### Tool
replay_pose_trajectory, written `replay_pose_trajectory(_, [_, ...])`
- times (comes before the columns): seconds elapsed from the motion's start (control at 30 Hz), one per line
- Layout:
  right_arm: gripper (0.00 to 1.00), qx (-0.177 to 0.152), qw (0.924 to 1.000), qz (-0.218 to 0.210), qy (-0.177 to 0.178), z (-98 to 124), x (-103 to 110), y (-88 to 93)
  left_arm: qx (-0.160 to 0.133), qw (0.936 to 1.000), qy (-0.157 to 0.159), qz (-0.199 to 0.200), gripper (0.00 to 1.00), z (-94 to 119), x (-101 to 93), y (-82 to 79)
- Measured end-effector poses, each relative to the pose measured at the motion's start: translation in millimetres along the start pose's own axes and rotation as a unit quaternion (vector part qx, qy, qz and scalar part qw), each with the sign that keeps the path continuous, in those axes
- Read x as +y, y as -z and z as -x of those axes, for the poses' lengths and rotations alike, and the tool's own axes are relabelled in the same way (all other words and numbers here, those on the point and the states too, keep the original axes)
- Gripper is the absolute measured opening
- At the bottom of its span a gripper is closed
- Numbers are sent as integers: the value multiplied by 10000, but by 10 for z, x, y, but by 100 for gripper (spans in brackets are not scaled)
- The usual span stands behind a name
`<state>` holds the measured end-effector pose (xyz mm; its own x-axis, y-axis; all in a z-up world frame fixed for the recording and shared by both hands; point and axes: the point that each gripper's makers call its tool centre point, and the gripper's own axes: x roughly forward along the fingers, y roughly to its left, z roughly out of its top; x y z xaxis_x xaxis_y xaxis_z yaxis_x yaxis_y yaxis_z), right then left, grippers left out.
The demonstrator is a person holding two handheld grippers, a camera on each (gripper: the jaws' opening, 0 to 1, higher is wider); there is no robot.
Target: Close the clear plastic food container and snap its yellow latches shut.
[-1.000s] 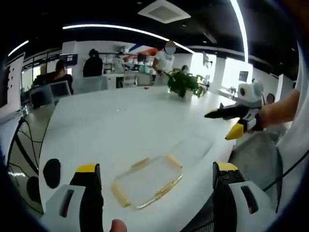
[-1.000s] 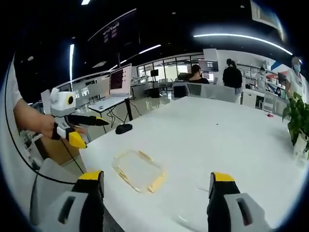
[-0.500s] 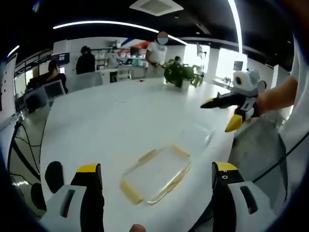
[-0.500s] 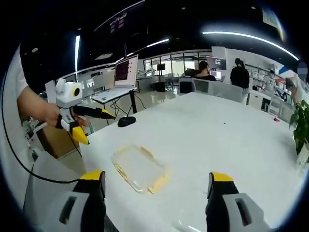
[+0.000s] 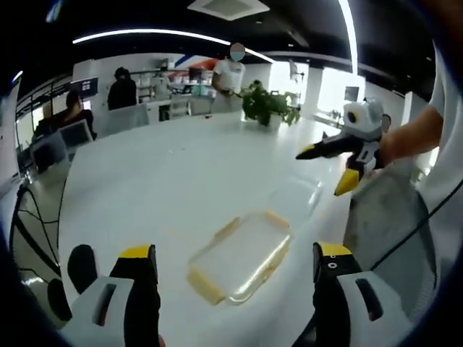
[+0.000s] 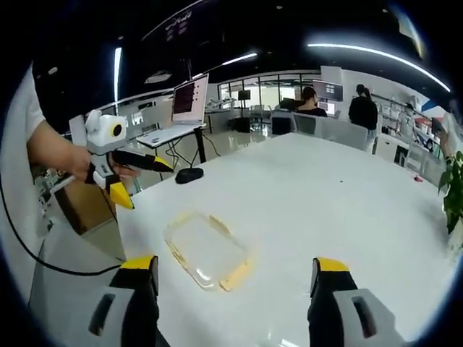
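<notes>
Both grippers have drifted a bit closer over the last second, so the clear plastic food container point(image 5: 241, 257) now sits nearer the middle of the left gripper view, between that view's own two jaws and a little ahead of them. It lies flat on the white table point(image 5: 181, 181), near the edge closest to the person, with its yellow latches point(image 5: 205, 284) showing along the rim. Nothing is touching it.

Left gripper point(image 5: 233, 262) has its yellow-tipped jaws spread wide and holds nothing. From the right gripper view you can see it off to the left point(image 6: 142, 181), held in a hand point(image 6: 85, 168) off the table's edge, jaws apart there too.

Right gripper point(image 6: 236, 269) is the same deal: jaws wide apart, nothing between them, with the container point(image 6: 205, 249) ahead of them, closer to the left jaw. In the left gripper view it comes in from the right point(image 5: 323, 173), up above the table, jaws parted.

What looks like a second clear piece point(image 5: 295, 200) lies just past the container, but it's too faint to say what it is. Further back there's a potted plant point(image 5: 268, 108) on the table, a laptop point(image 6: 184, 103) on a side desk, and people point(image 5: 119, 90) sitting in the background
</notes>
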<state>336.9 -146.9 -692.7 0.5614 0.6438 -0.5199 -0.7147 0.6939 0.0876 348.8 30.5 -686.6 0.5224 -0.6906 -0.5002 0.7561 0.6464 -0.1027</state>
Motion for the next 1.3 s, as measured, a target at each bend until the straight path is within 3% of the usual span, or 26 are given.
replay_pose_trajectory(0.63, [85,464,9971,518,-293,-209,22,103,502,9968,447,-428,87,-137,113,267])
replay_pose_trajectory(0.77, [83,625,9949,673,-423,-259,33,148,700,9934,589,-697,85,-159,129,348])
replay_pose_trajectory(0.93, [84,690,9943,668,-454,-320,-8,160,791,9923,647,-699,85,-207,176,408])
replay_pose_trajectory(1.3, [83,971,9898,843,-620,-406,-43,280,1169,9829,893,-1108,85,-245,197,585])
